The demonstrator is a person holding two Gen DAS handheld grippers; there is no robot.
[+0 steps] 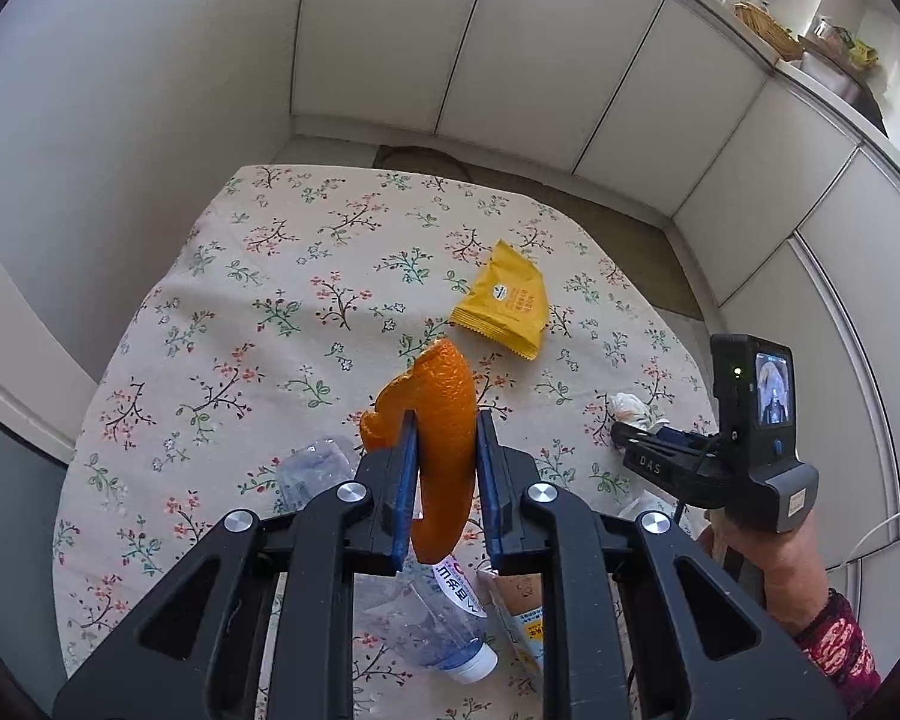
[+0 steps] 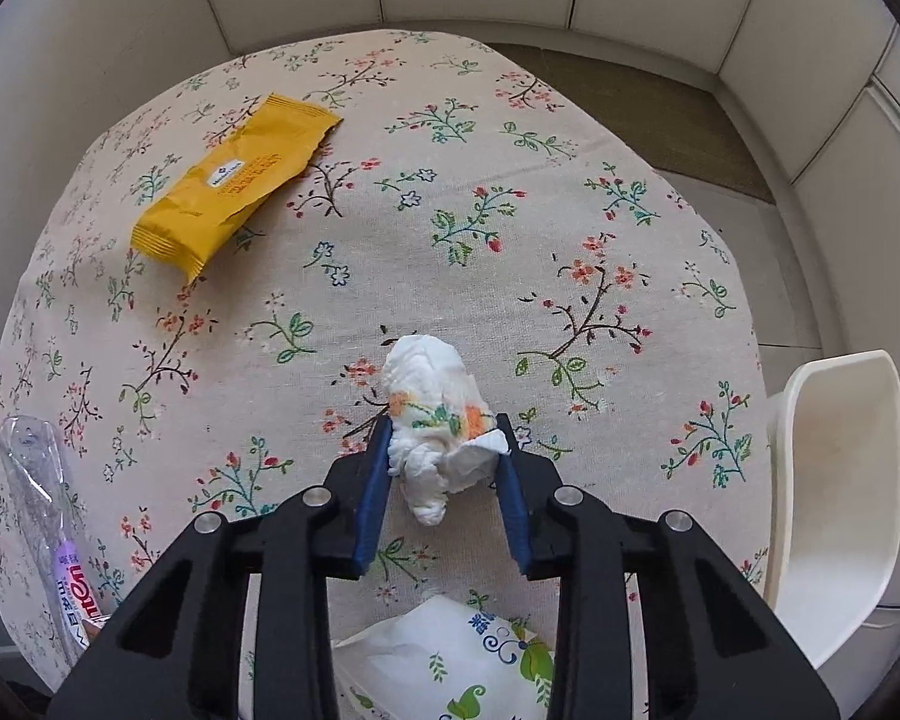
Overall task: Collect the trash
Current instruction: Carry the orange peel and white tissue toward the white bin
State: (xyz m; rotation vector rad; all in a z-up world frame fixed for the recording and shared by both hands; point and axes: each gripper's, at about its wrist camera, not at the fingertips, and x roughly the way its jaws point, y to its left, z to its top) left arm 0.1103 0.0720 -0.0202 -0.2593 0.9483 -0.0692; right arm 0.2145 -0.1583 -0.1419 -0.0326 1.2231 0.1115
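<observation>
**Two pieces of trash in hand, none yet binned**

*Left to right across the table.* My left gripper (image 1: 447, 450) is clamped on a curl of orange peel (image 1: 444, 420), the blue pads pressing its two sides; the peel is clear of the floral tablecloth (image 1: 258, 312) and hangs above a crushed plastic bottle (image 1: 426, 618) and a small carton (image 1: 519, 612) lying below the jaws. Further out on the cloth lies a yellow snack wrapper (image 1: 504, 300). To the right, my right gripper (image 2: 444, 450) is closed around a crumpled tissue (image 2: 432, 402) printed with flowers, which appears to rest on the cloth; the pads touch its sides.

*Step in hand.* I judge this to be the pick-up stage: one item lifted, one just grasped. The next move calls for raising the tissue without loosening the soft wad, then carrying both to a bin. No bin is visible in either view, so I cannot say which way that is. Wrapper, bottle and carton remain to be collected.

*What each view adds.* Only the left wrist view shows the peel, the carton, my right hand (image 1: 774, 564) on its handle, and the counter clutter behind. Only the right wrist view shows the tissue grip closely, a white plastic chair (image 2: 834, 498) at the table's right edge, and a tissue pack (image 2: 450, 660) beneath the jaws.
</observation>
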